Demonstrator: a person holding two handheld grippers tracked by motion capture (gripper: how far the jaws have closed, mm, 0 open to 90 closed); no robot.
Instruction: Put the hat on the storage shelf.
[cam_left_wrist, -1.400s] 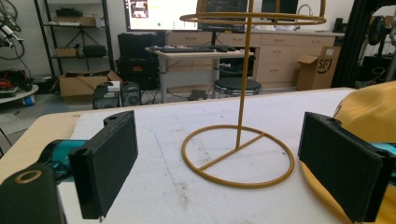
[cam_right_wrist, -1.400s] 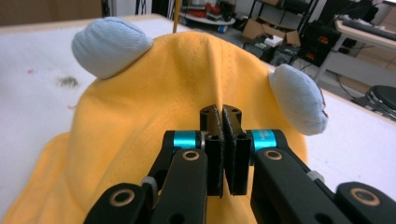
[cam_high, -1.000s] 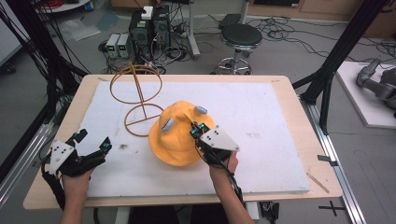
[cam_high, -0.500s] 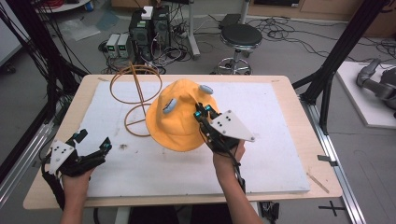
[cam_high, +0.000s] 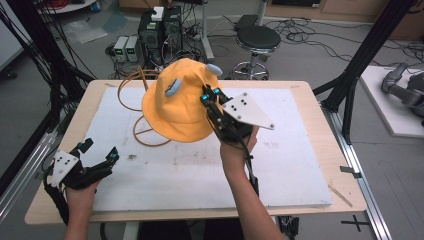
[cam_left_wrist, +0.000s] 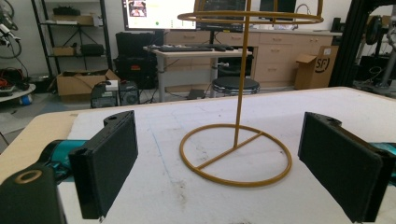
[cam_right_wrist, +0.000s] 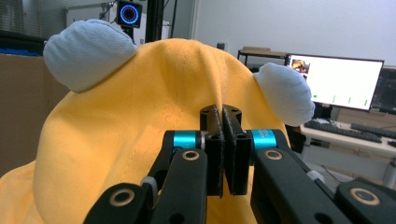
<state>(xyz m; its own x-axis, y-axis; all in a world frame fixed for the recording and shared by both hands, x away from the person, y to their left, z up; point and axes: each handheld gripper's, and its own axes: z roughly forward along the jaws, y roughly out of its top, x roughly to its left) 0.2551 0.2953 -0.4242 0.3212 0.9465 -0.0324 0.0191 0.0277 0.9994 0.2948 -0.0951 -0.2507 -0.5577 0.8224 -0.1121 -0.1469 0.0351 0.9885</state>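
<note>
The right tool (cam_high: 208, 96) has its jaws pressed together on a fold of the yellow hat (cam_high: 177, 102), holding it up in the air above the far half of the worktop (cam_high: 300, 165), beside the wire stand (cam_high: 137, 107). The left tool (cam_high: 97, 155) sits near the worktop's near-left corner, jaws wide apart and holding nothing.

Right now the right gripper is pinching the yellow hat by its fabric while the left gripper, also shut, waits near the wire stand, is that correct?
Not quite: the left gripper is open, not shut. The left gripper view shows its two black jaws standing wide apart with nothing between them, the wire stand ahead on the table. The rest holds: the right gripper is shut on the yellow hat.
</note>
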